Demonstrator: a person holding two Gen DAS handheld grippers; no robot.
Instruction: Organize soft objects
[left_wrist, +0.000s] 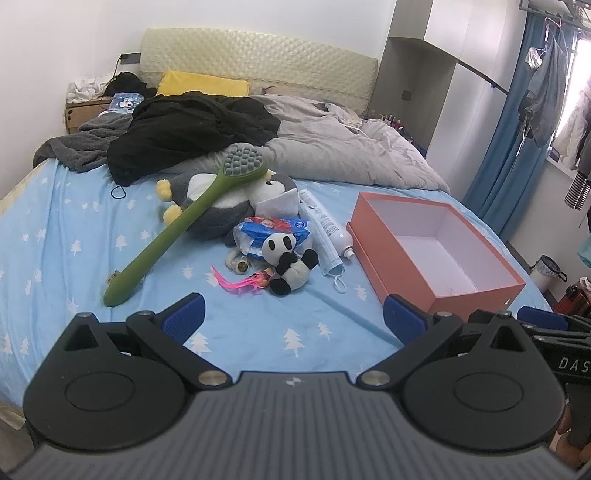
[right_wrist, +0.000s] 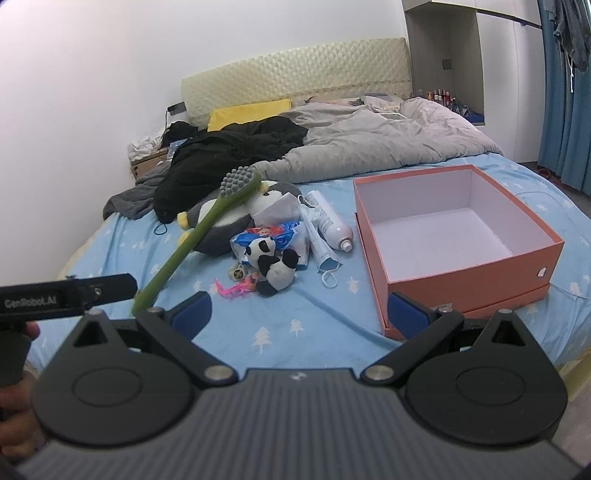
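We found the bed (left_wrist: 92, 229) filling both views, its blue tree-print sheet bare in front and a grey duvet (left_wrist: 332, 147) and black clothing (left_wrist: 184, 133) heaped toward the headboard. On the sheet to the right stood the orange box (right_wrist: 461, 280), open at the top and with nothing in it.

Left of the box lay the pile to be sorted. The grey penguin plush (left_wrist: 218, 210) was at the back, with the long green brush (left_wrist: 177, 229) slanting across it and down onto the sheet. Just beside the box lay a white spray bottle (right_wrist: 330, 221), touching a face mask (right_wrist: 327, 264). In the middle sat a blue wipes packet (left_wrist: 273, 230), and leaning against its front the small panda plush (right_wrist: 271, 264). A pink hair clip (left_wrist: 240, 282) lay nearest to us, beside the panda.

Both sets of tongs hung low over the near sheet, well apart from the pile: the left tongs (left_wrist: 293, 315) spread wide and holding nothing, the right tongs (right_wrist: 301, 314) likewise.

We judged the work not yet begun, with no soft thing in the box. The next move seemed to call for reaching forward to the panda, the closest and least buried plush, closing on its body, and carrying it right into the box. The penguin would first need the brush lifted off.
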